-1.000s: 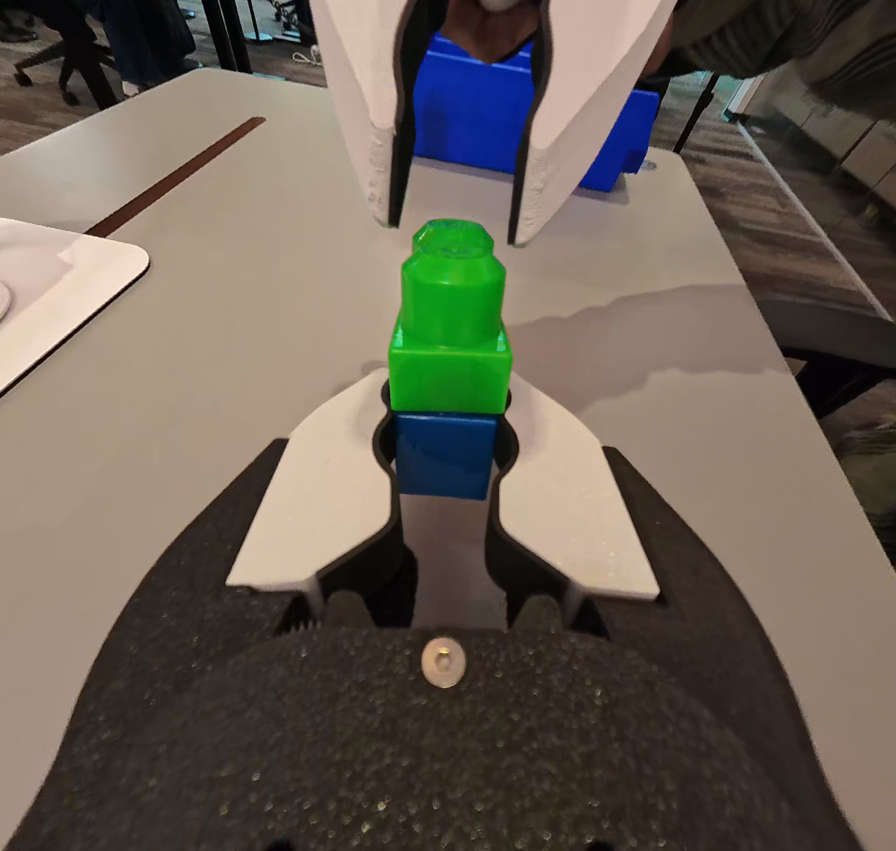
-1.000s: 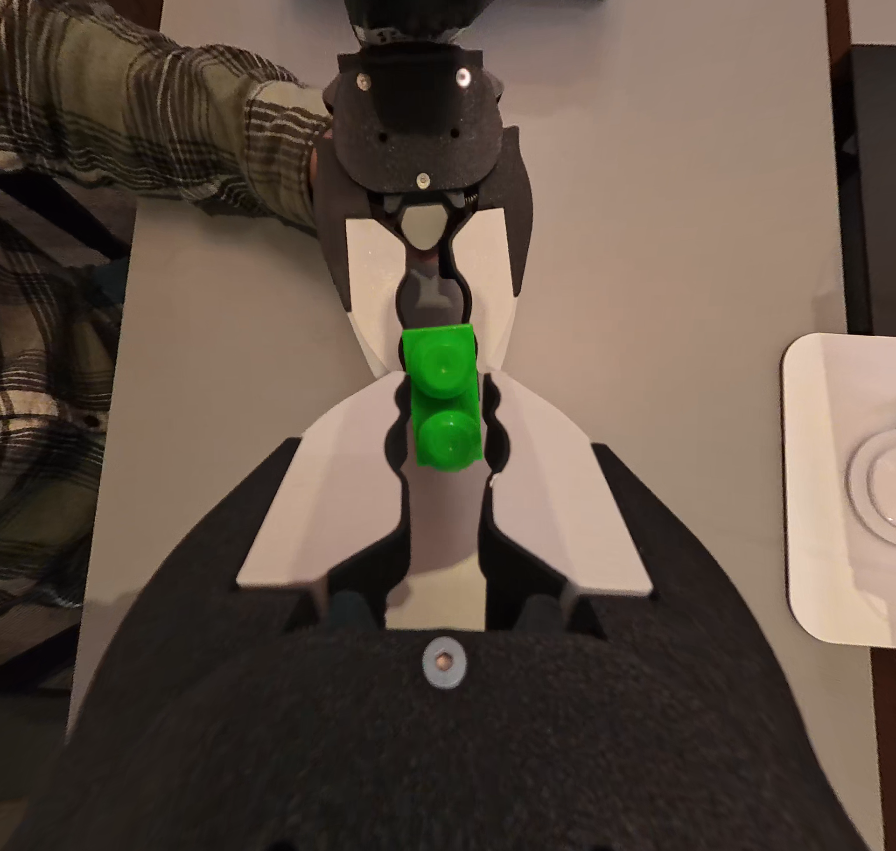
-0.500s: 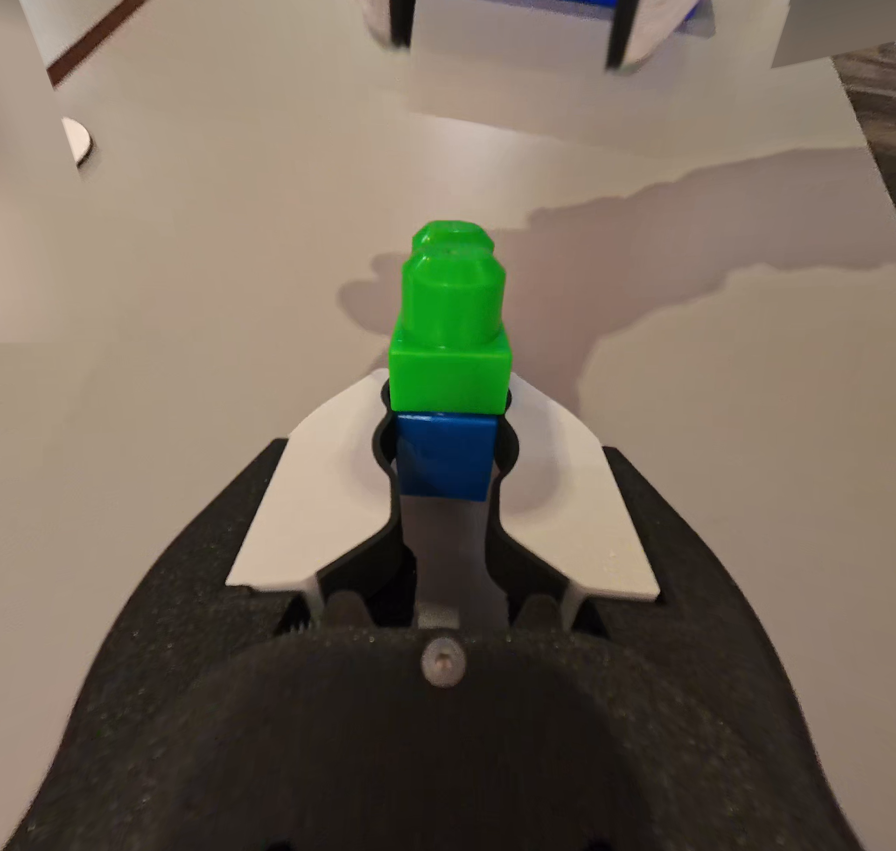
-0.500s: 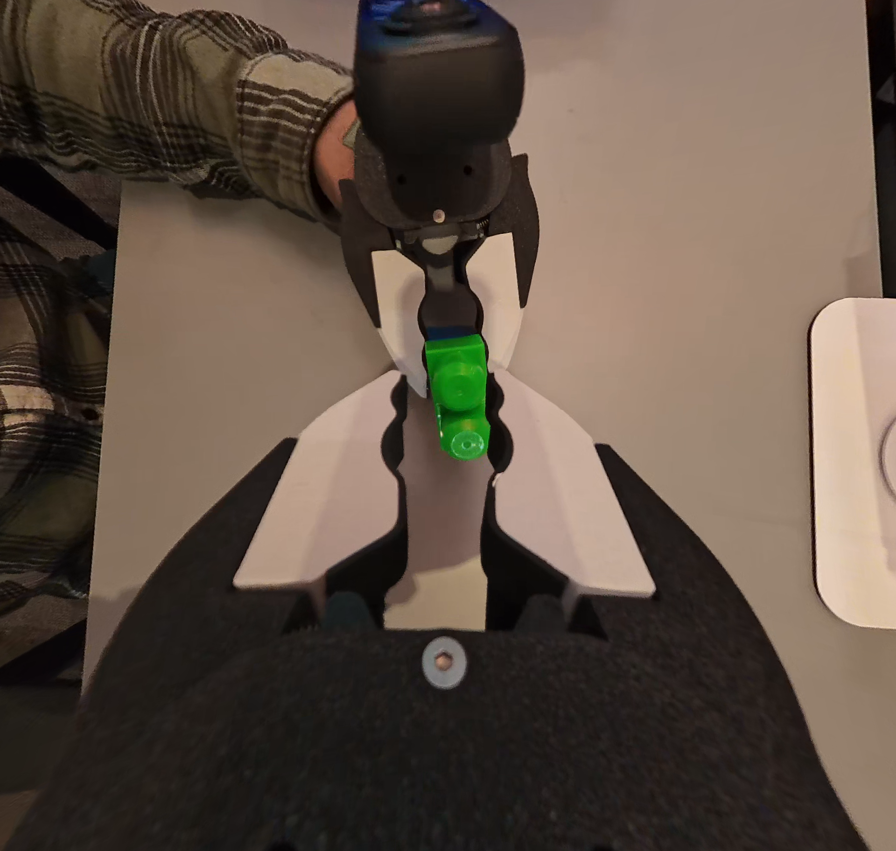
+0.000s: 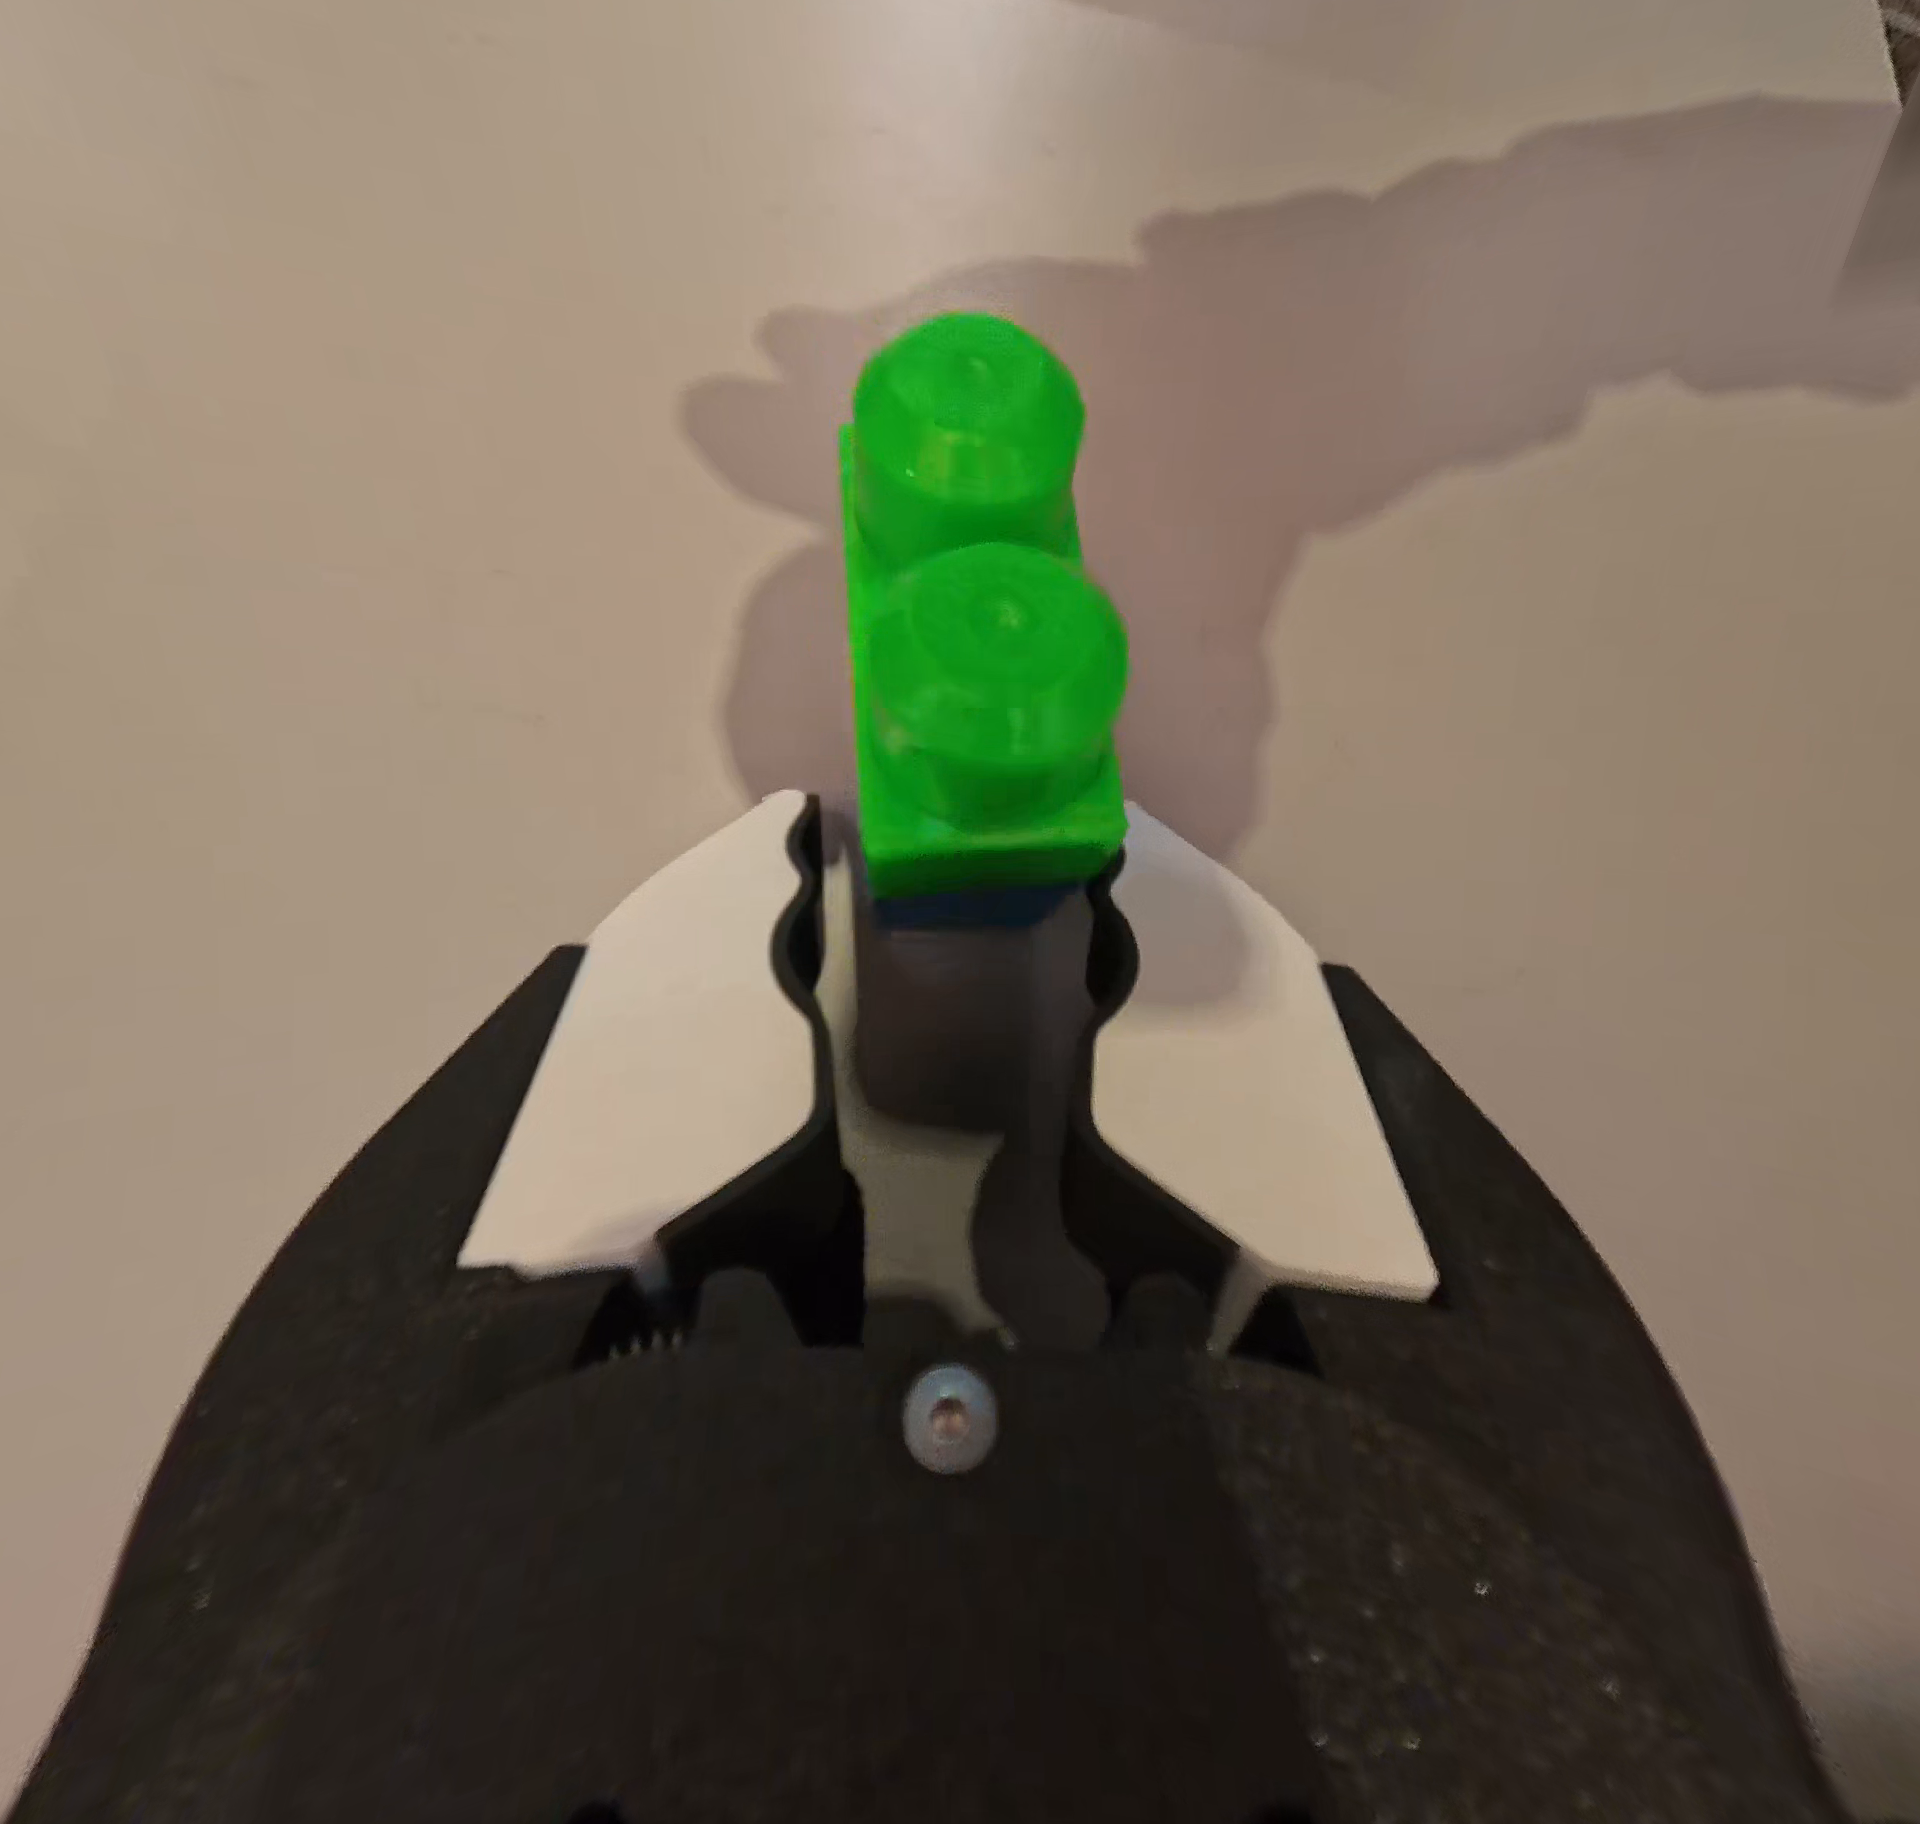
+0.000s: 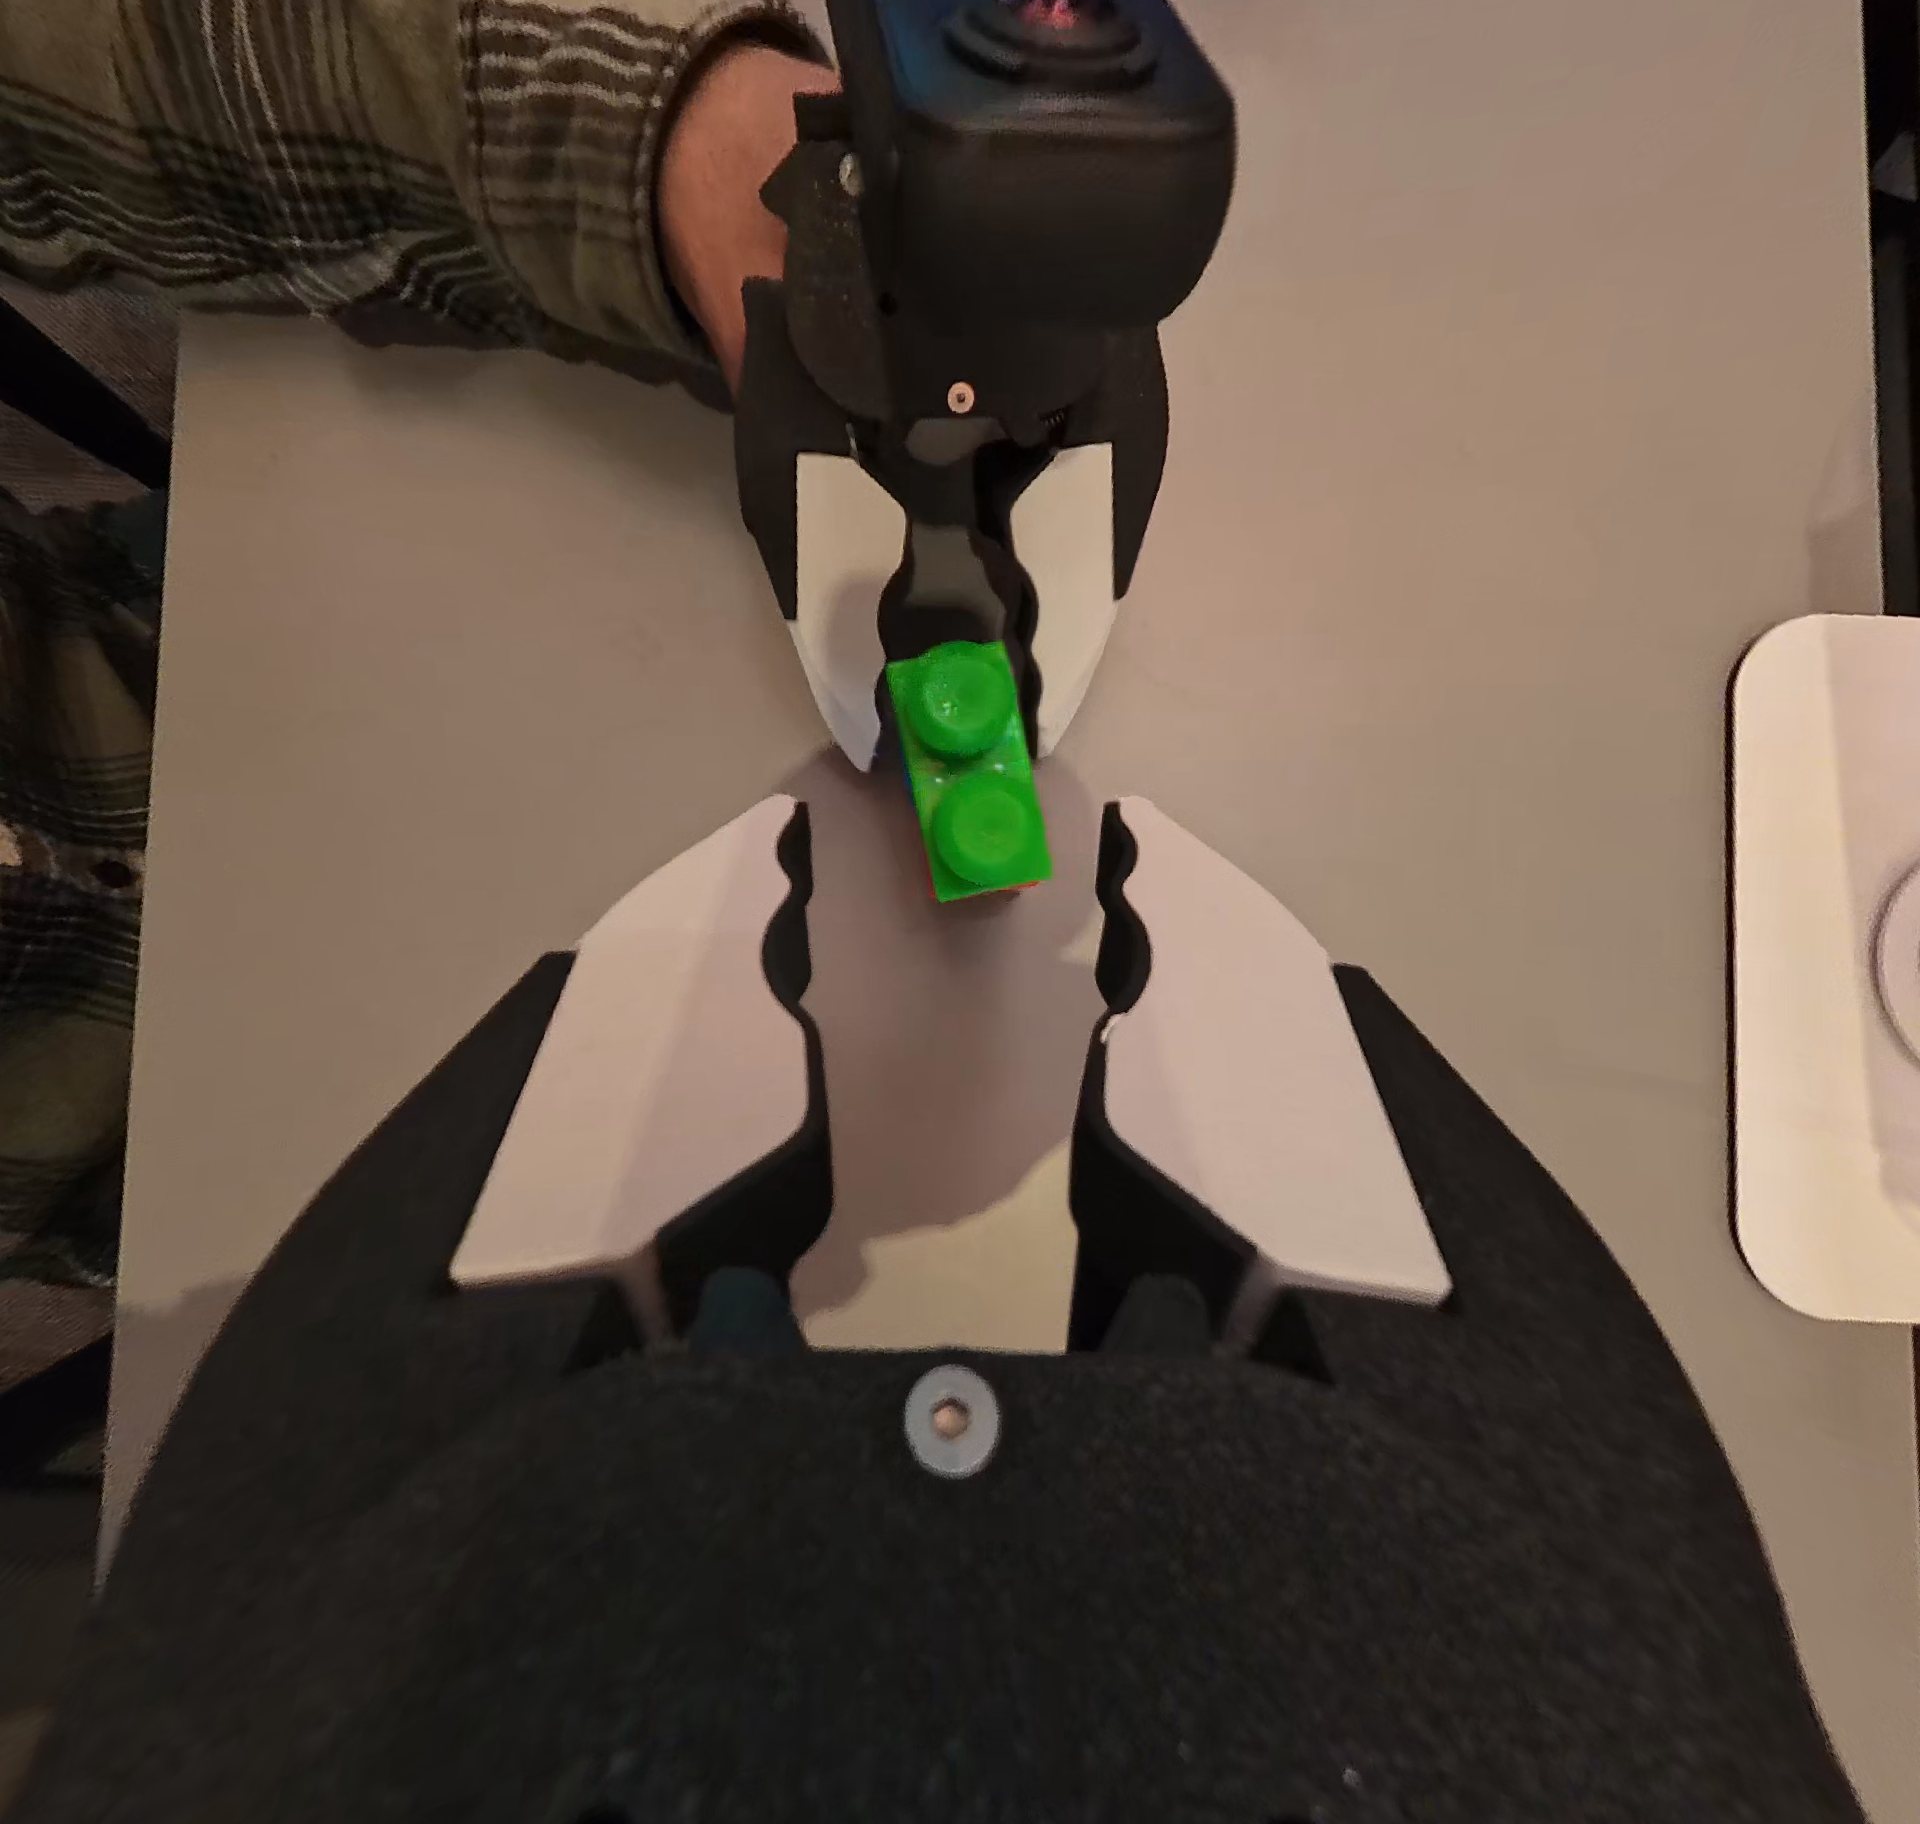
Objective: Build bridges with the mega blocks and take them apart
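A green two-stud block (image 5: 977,631) sits on a blue block (image 5: 966,917) between my left gripper's tips (image 5: 966,818). The left jaws stand slightly apart, and a strip of table shows between the left finger and the stack. In the right wrist view the green block (image 6: 971,787) lies skewed, its far end between the left gripper's tips (image 6: 956,756). A sliver of red shows under its near end. My right gripper (image 6: 951,818) is open and empty, its tips on either side of the block's near end without touching it.
The grey table (image 5: 416,424) lies all around the stack. A white rounded pad (image 6: 1849,943) lies at the right edge. A person's hand and plaid sleeve (image 6: 312,164) hold the left gripper, with its camera (image 6: 1018,60) on top. There is about 11 centimeters between the tips of the two grippers.
My right gripper has opened and let go of the green block. My left gripper has tipped down towards the table and its jaws have widened a little.
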Tool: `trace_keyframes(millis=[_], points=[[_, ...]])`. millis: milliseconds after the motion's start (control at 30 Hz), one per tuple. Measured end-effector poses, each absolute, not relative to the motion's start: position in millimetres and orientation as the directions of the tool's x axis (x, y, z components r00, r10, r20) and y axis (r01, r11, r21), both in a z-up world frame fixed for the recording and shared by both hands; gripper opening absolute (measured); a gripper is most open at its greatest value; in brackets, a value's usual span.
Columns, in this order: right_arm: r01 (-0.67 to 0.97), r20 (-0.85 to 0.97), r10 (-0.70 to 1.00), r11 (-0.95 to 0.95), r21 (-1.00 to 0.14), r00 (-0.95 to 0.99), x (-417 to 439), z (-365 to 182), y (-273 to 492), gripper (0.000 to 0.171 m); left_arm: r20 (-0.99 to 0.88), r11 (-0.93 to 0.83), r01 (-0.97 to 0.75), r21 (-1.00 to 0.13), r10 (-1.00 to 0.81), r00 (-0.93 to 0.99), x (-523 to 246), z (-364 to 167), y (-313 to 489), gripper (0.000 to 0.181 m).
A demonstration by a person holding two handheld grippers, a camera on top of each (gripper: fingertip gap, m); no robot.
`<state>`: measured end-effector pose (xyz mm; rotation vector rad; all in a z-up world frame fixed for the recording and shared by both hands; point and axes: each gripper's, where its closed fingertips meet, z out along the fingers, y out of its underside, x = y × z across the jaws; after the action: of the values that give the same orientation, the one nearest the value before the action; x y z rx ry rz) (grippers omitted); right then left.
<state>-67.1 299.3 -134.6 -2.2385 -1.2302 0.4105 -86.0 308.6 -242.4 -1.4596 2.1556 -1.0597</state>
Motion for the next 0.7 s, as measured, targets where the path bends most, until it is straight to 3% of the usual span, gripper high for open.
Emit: trace_keyframes(millis=[67,267,467,633,700], points=[[0.690,0.005,0.854,-0.418,-0.591,0.521,-70.2,-139.0,299.3,0.052,0.147,0.191,-0.660,-0.727,-0.895,-0.422,-89.9,-240.3,309.8,0.059],[0.724,0.007,0.881,-0.385,-0.573,0.474,-85.9,-152.0,302.3,0.043,0.180,0.151,-0.645,-0.749,-0.890,-0.419,-104.7,-225.8,320.6,0.067],[0.765,0.030,0.899,-0.354,-0.537,0.436,-102.5,-166.6,310.2,0.038,0.211,0.073,-0.601,-0.796,-0.897,-0.388,-121.5,-208.7,342.4,0.064],[0.796,0.055,0.906,-0.339,-0.502,0.420,-107.3,-177.2,316.9,0.016,0.221,0.002,-0.547,-0.837,-0.913,-0.342,-121.9,-196.5,357.6,0.056],[0.794,0.041,0.903,-0.354,-0.494,0.428,-107.4,-177.5,317.7,0.015,0.213,0.004,-0.547,-0.837,-0.919,-0.333,-121.3,-196.9,359.5,0.056]])
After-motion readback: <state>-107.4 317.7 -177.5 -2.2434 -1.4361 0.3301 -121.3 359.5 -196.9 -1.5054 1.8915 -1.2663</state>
